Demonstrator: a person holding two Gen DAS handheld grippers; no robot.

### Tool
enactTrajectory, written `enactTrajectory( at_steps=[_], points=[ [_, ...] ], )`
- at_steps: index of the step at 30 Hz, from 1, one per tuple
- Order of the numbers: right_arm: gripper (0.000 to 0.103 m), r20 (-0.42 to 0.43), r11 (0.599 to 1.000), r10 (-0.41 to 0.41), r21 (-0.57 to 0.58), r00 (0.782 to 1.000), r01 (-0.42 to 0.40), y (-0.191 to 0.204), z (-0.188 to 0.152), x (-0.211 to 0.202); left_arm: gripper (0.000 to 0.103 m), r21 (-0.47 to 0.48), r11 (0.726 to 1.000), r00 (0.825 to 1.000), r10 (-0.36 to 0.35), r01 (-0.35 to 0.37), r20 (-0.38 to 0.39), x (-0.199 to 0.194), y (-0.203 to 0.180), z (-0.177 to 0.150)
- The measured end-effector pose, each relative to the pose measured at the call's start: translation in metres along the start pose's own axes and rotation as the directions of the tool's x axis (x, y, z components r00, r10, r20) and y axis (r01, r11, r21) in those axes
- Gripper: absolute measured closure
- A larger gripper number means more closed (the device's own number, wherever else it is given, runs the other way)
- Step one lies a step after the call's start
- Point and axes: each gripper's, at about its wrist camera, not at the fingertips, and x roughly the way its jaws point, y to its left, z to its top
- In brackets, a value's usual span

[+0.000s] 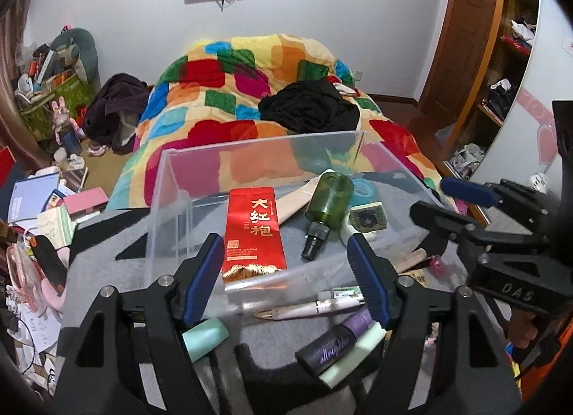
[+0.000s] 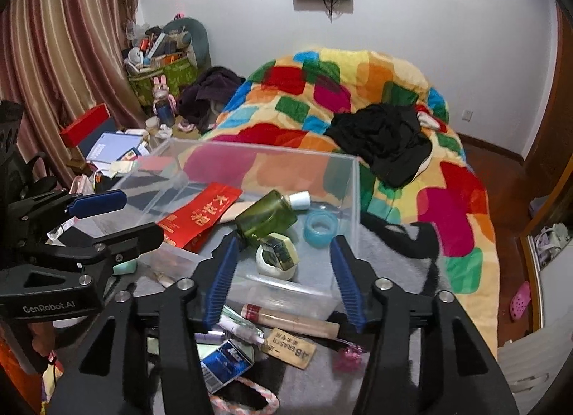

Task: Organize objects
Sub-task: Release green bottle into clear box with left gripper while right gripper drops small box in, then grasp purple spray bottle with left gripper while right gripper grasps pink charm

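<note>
A clear plastic box (image 1: pixel 250 171) sits on a grey cloth-covered surface at the foot of a bed with a patchwork blanket (image 1: pixel 250 67). Inside the box lie a red tea packet (image 1: pixel 252 232), a green spray bottle (image 1: pixel 327 207) on its side, a blue roll of tape (image 2: pixel 321 227), and a small cream jar (image 2: pixel 277 259) just beside the bottle.

The left claw (image 1: pixel 286 284) hangs before the box's near wall with its jaws spread and nothing between them. The right claw (image 2: pixel 284 280) is likewise spread and empty, the jar lying beyond its blue pads (image 2: pixel 220 280).

On the cloth outside the box, near the claws, lie a dark tube lettered "all nighter" (image 1: pixel 331 348), a mint-green tube (image 1: pixel 206 338), a pale pen (image 1: pixel 308 307), a tan cylinder (image 2: pixel 290 320), an eraser tag (image 2: pixel 290 347) and a blue-and-white packet (image 2: pixel 224 365).
</note>
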Motion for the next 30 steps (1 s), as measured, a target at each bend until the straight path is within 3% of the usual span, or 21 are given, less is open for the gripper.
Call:
enactTrajectory(
  at_steps=[6, 11, 18, 26, 30],
  points=[
    [0.034, 0.076, 1.000, -0.022, -0.002, 0.997, 0.022, -0.006, -0.004, -0.030, 0.018, 0.037, 0.999, 0.999, 0.023, -0.025, 0.040, -0.020, -0.008, -0.010],
    [0.034, 0.085, 0.999, -0.038, 0.010, 0.996, 0.038, -0.018, -0.015, -0.044, 0.016, 0.087, 0.996, 0.999, 0.032, -0.034, 0.023, -0.023, -0.017, -0.029],
    [0.034, 0.002, 0.996, -0.083, 0.029, 0.997, 0.083, -0.044, -0.046, -0.032, 0.016, 0.127, 0.992, 0.996, 0.018, -0.007, -0.091, 0.007, -0.022, -0.055],
    [0.034, -0.159, 0.994, -0.069, 0.077, 0.985, 0.082, -0.069, -0.087, 0.004, 0.016, 0.113, 0.989, 0.979, -0.073, 0.096, -0.193, 0.037, -0.027, -0.055],
    [0.044, -0.182, 0.995, -0.054, 0.076, 0.982, 0.069, -0.068, -0.087, 0.017, 0.018, 0.089, 0.985, 0.964, -0.123, 0.147, -0.235, 0.047, -0.030, -0.059]
  ],
)
